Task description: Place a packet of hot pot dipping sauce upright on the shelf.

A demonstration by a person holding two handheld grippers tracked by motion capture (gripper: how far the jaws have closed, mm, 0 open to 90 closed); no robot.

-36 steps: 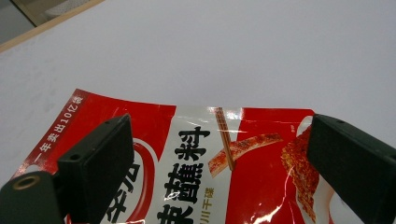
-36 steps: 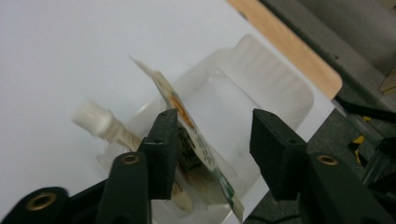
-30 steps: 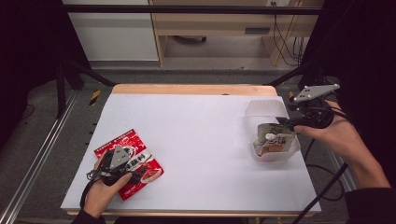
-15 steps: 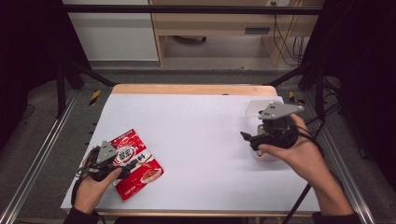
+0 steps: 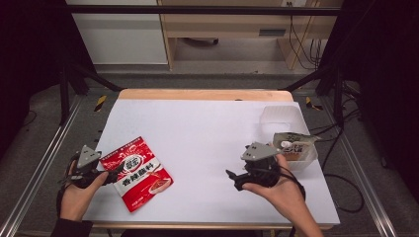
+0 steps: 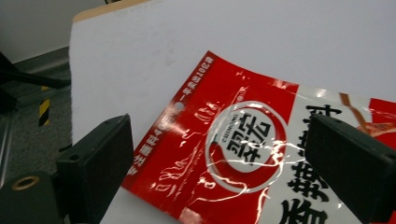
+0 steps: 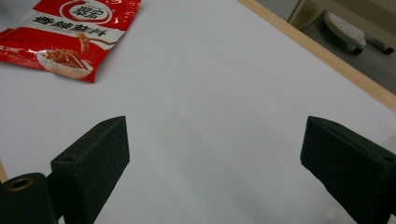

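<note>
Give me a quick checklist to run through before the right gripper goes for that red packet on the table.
1. right gripper empty: ok. Its jaws have just been opening and stand wide with nothing between them in the right gripper view.
2. red packet lying flat on the white table: ok.
3. Path from right gripper to packet free of things: ok, bare table between them.
4. left gripper off the packet: cannot tell. Its jaws stand open at the packet's upper edge; contact is unclear.
5. Opened packet settled in the clear container: ok, it rests there behind the right hand.
</note>
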